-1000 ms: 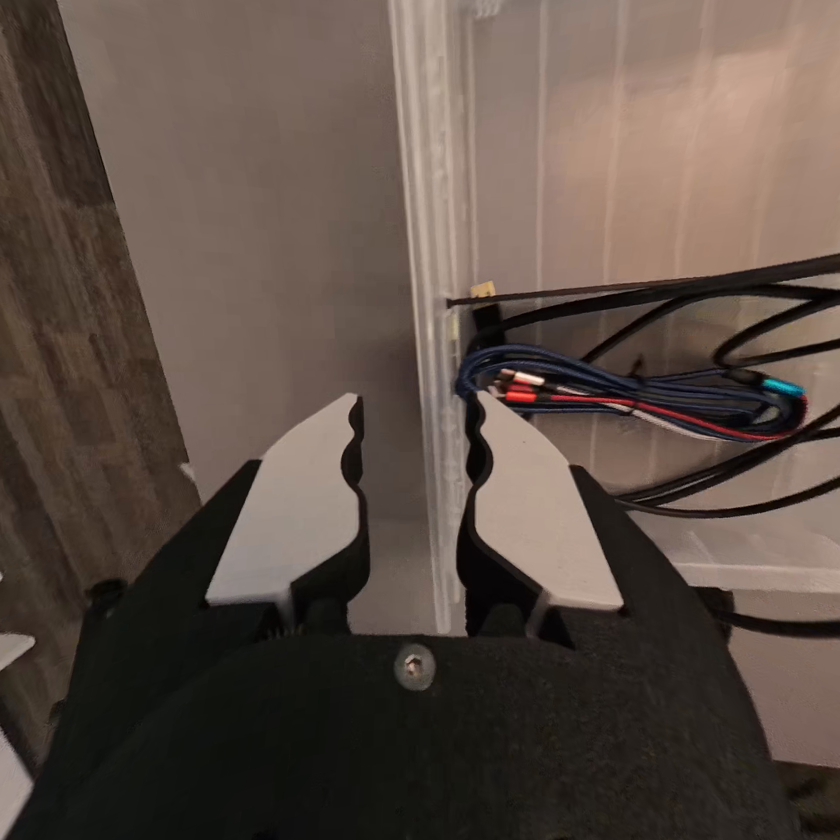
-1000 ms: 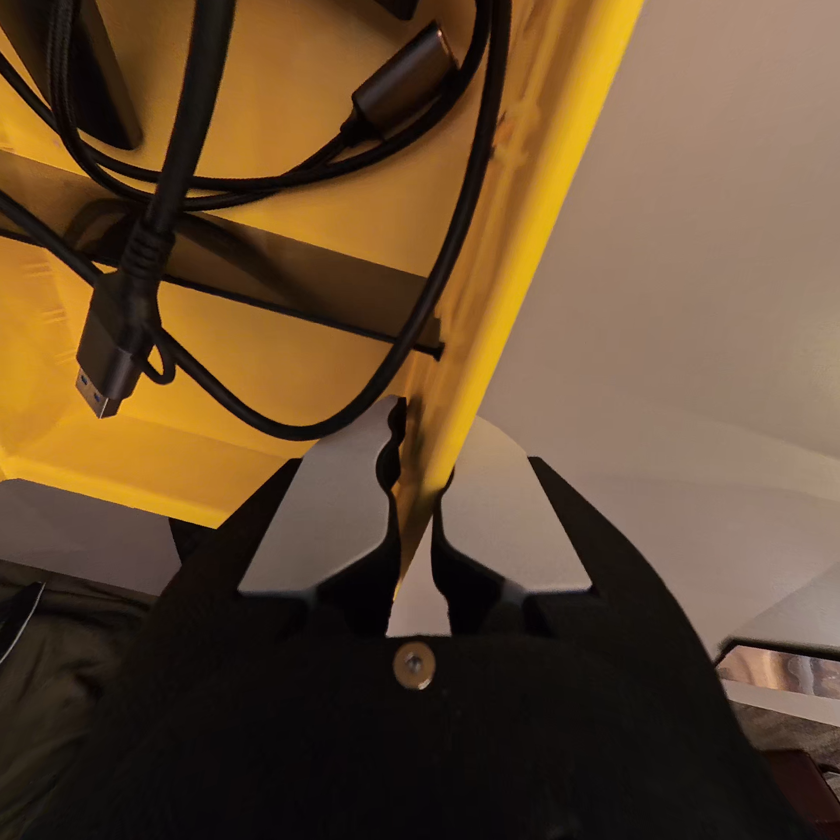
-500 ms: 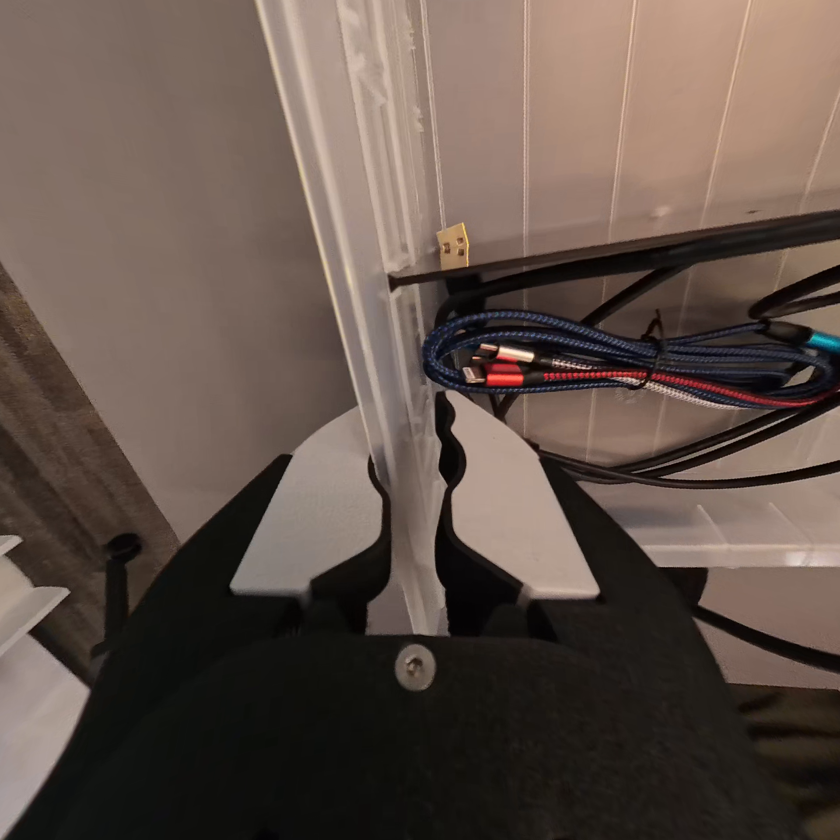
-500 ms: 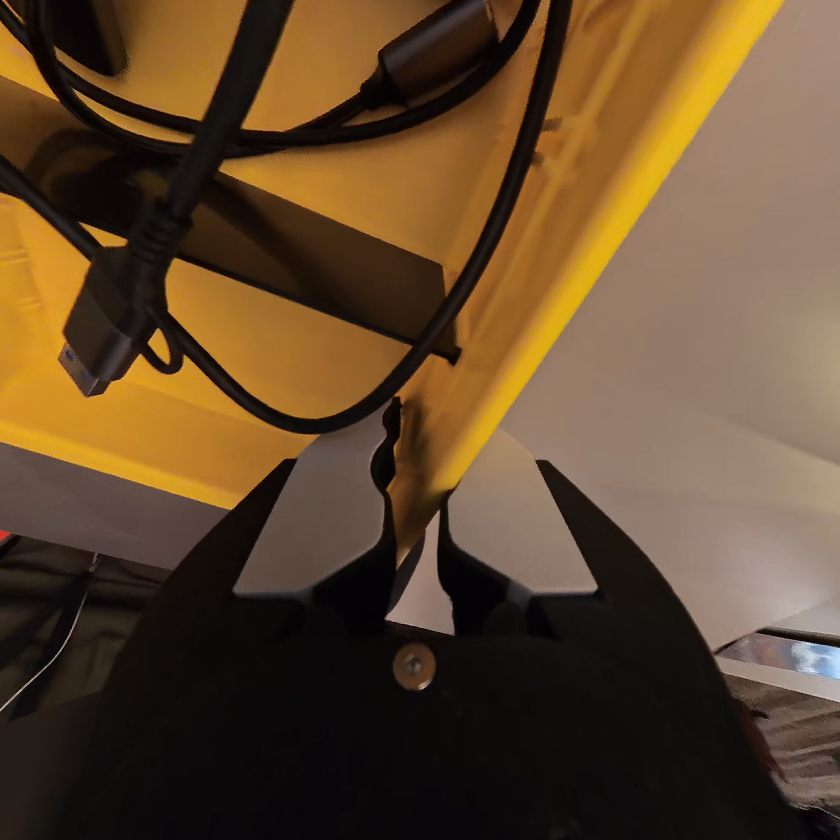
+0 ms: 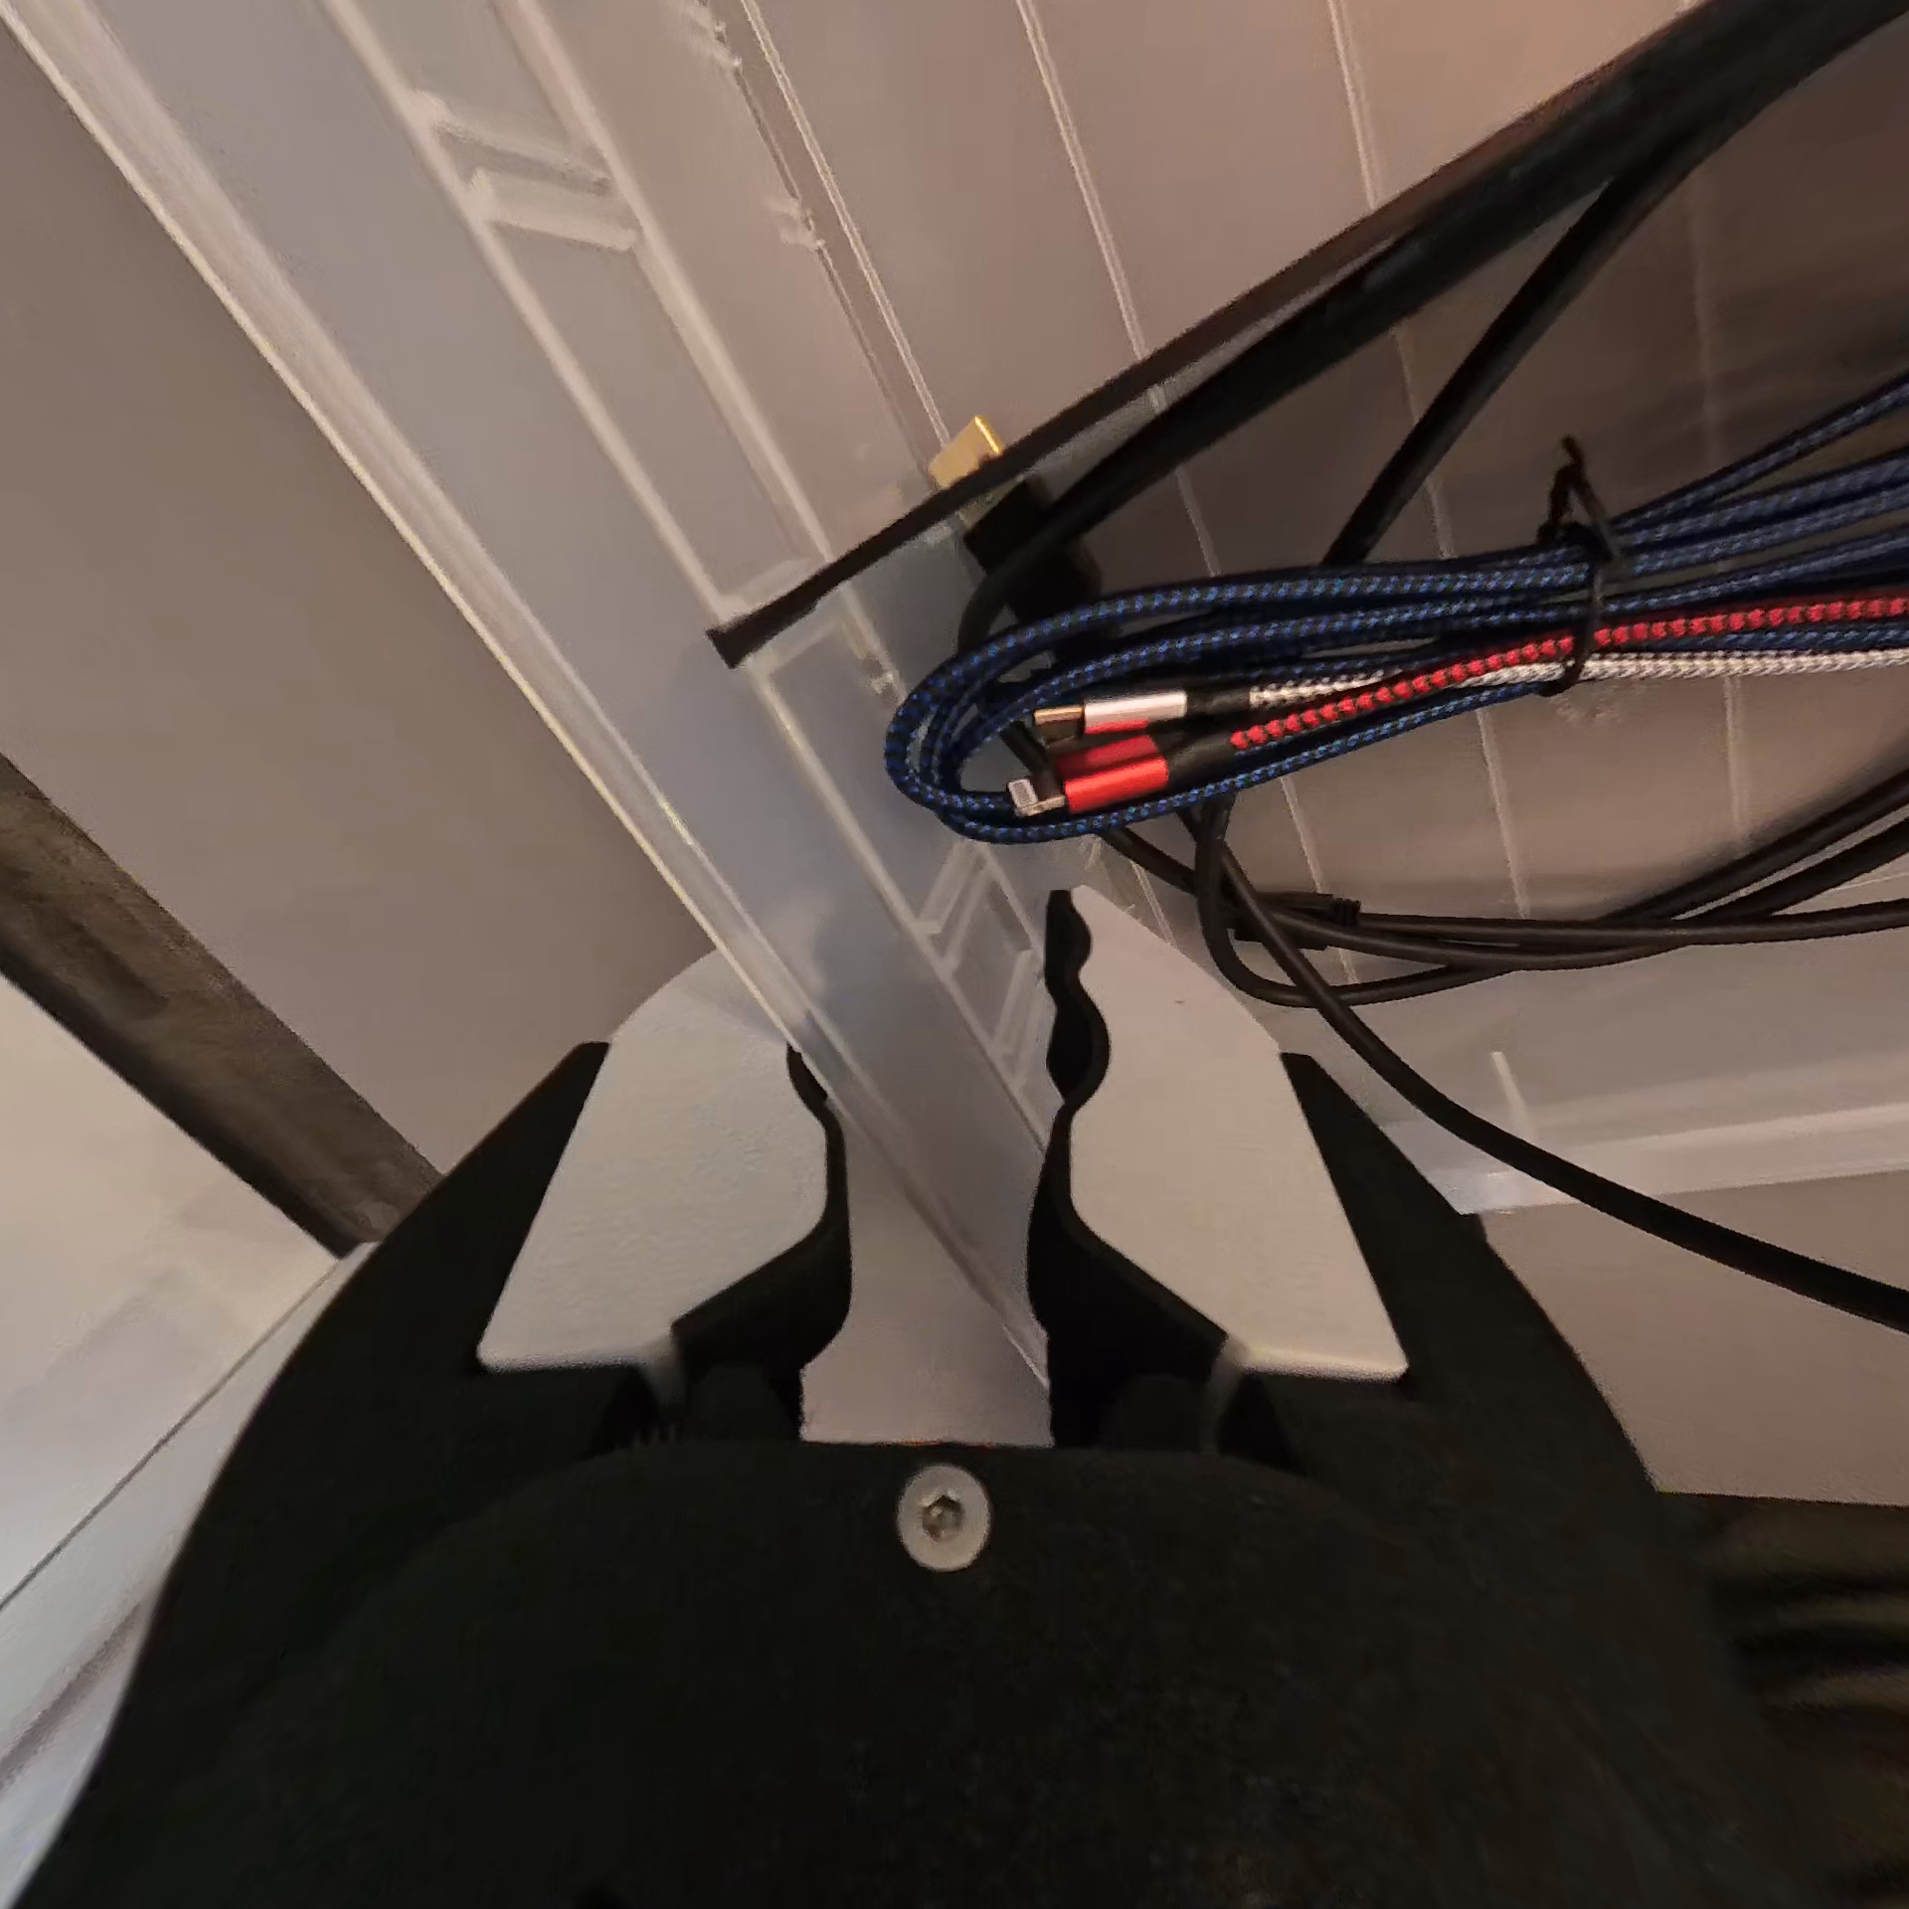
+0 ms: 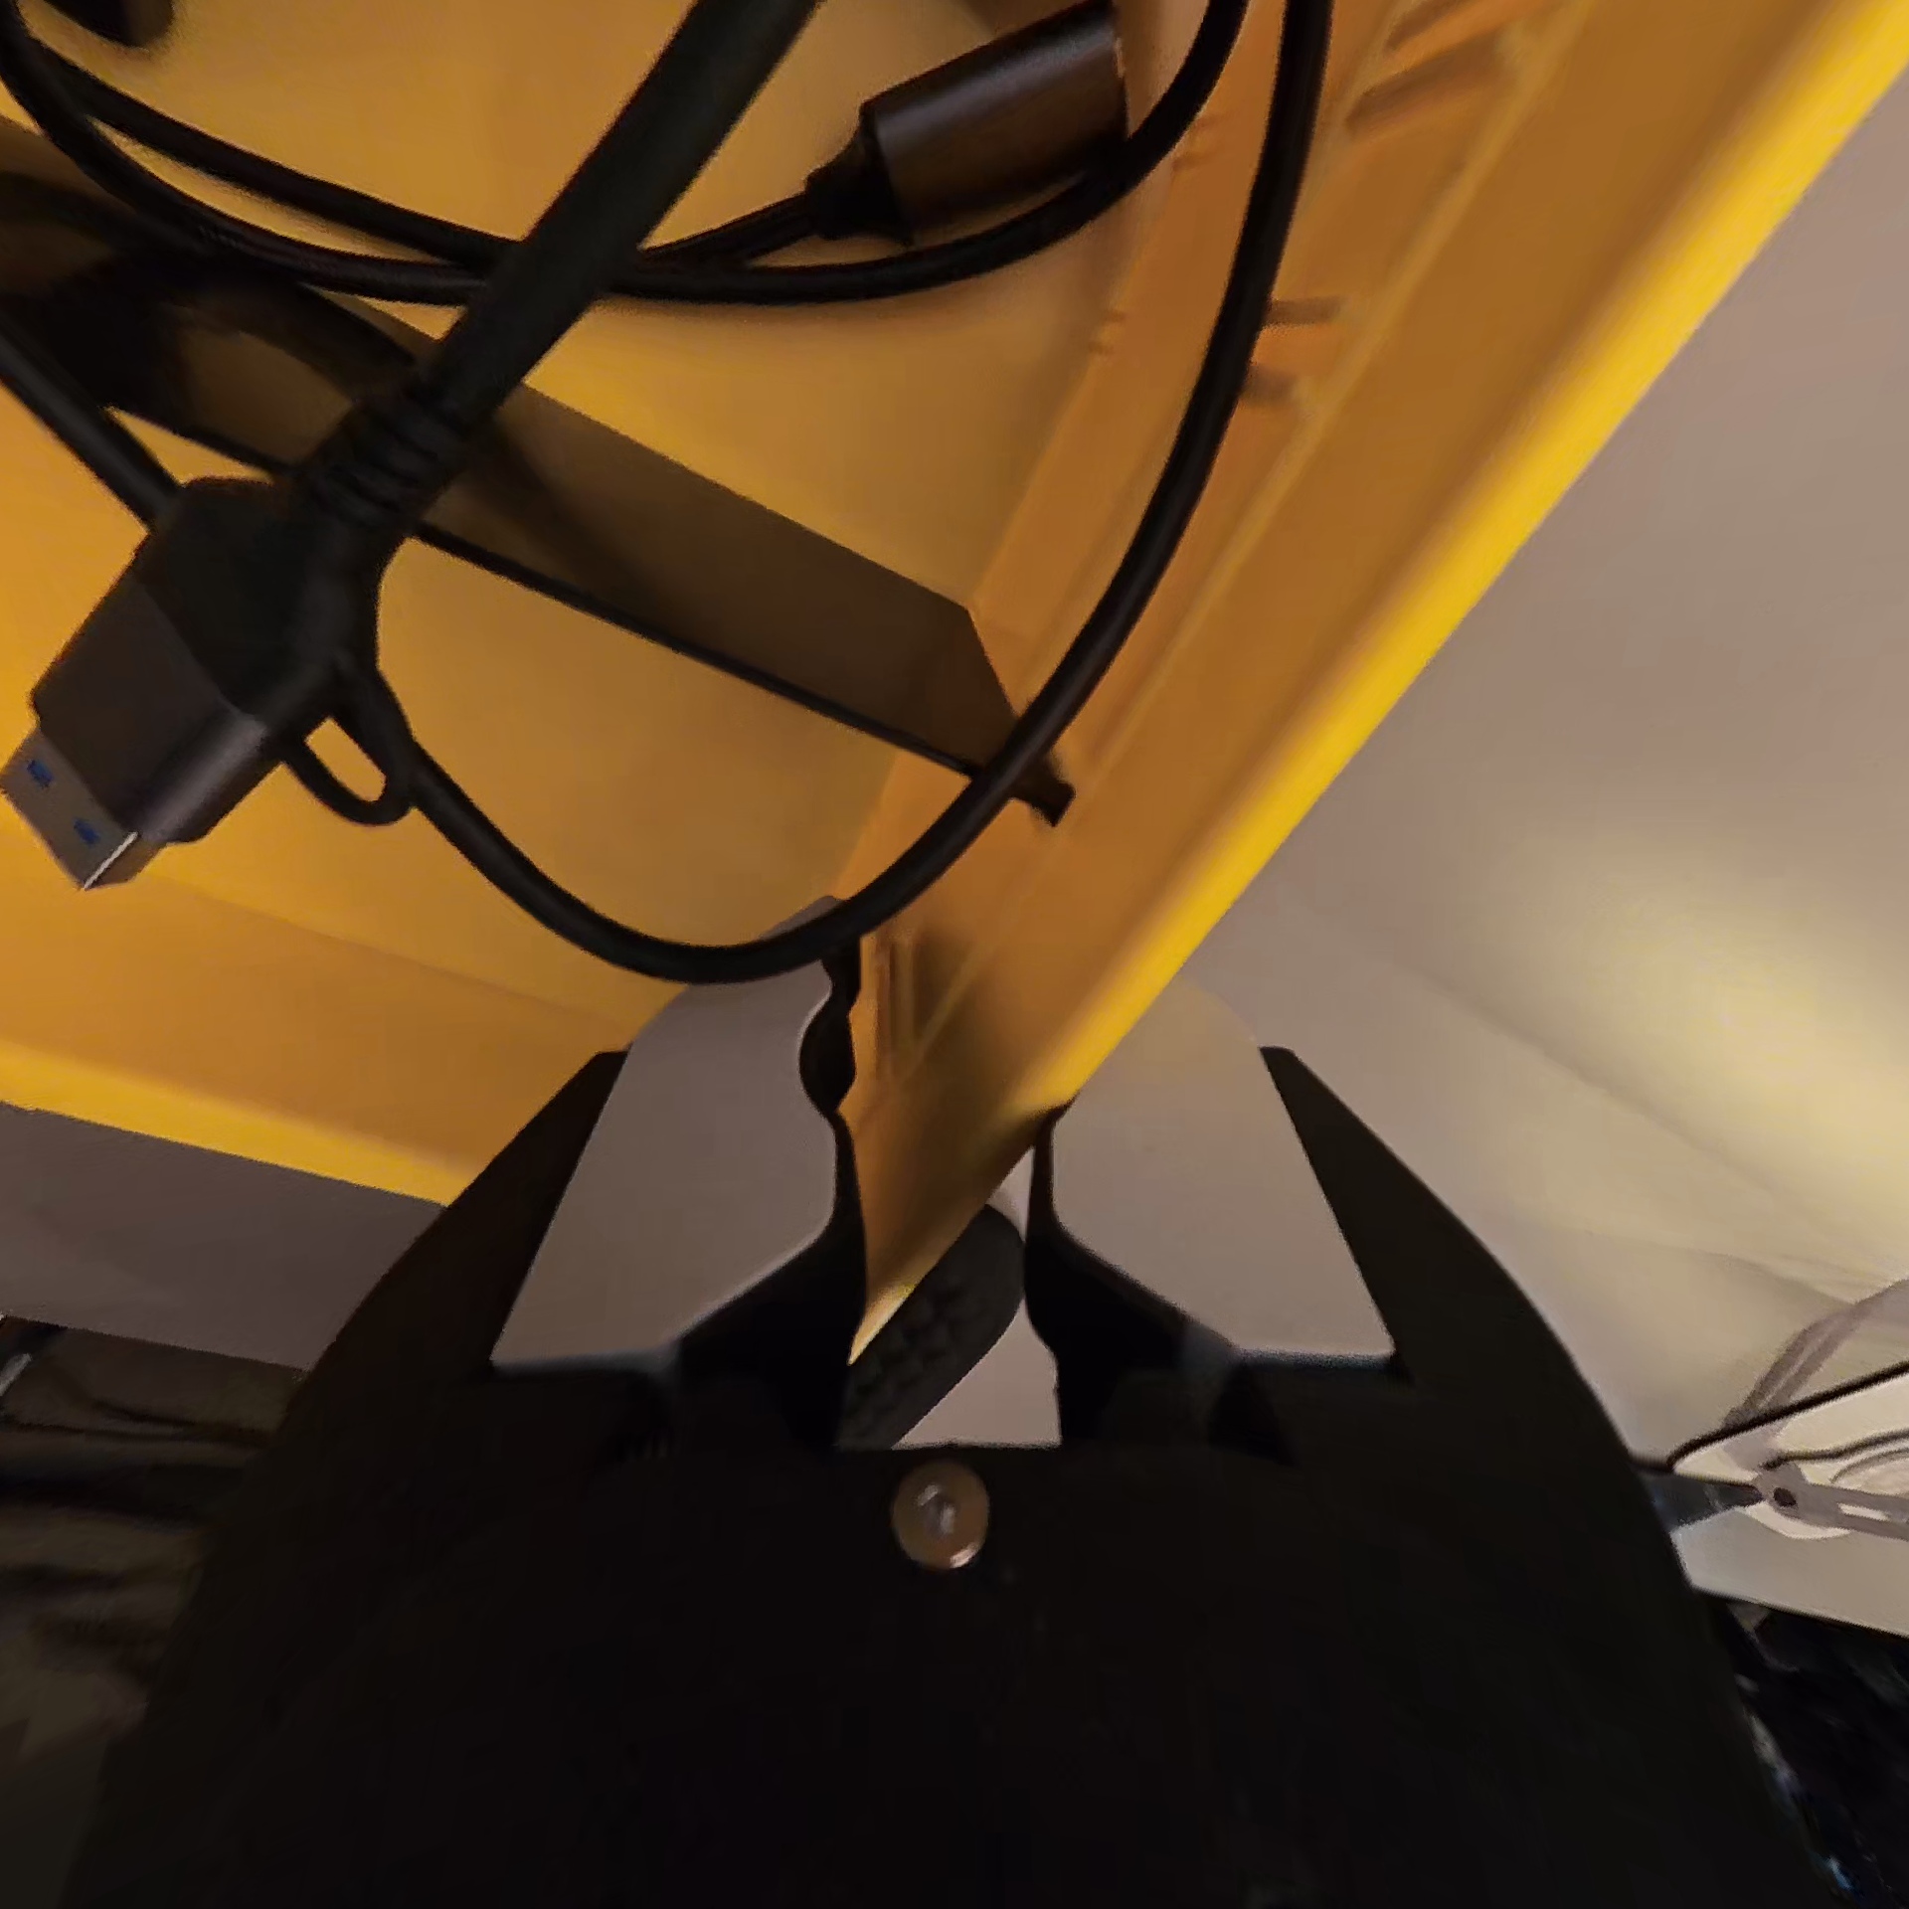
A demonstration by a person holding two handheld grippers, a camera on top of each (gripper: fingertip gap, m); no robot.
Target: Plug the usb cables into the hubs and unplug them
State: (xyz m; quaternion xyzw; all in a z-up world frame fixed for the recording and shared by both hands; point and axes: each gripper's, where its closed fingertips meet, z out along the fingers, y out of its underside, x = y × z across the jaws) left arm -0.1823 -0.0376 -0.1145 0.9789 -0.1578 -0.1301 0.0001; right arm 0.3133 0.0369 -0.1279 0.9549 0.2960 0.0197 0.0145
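Note:
In the left wrist view my left gripper (image 5: 909,950) is shut on the side wall of a clear plastic bin (image 5: 640,579), which looks tilted. Inside lie a tied bundle of blue braided cables (image 5: 1343,630) with red (image 5: 1116,785) and silver (image 5: 1131,713) plugs, loose black cables (image 5: 1550,935) and a thin black bar (image 5: 1188,382). In the right wrist view my right gripper (image 6: 981,981) is shut on the wall of a yellow bin (image 6: 1291,661). It holds black cables (image 6: 723,961), a grey USB-A plug (image 6: 134,744), a grey connector (image 6: 992,134) and a dark flat hub (image 6: 744,589).
A pale wall or tabletop lies behind both bins. A dark carpet strip (image 5: 155,1012) runs at the left of the left wrist view. A clear object with a wire (image 6: 1808,1467) sits at the right wrist view's lower right. A black ribbed part (image 6: 930,1333) shows between the right fingers. About 50 cm separates my left fingertips from my right.
My left gripper went from open beside the clear bin's wall to shut on it, and the bin now tilts. My right gripper kept its grip on the yellow bin, which has shifted.

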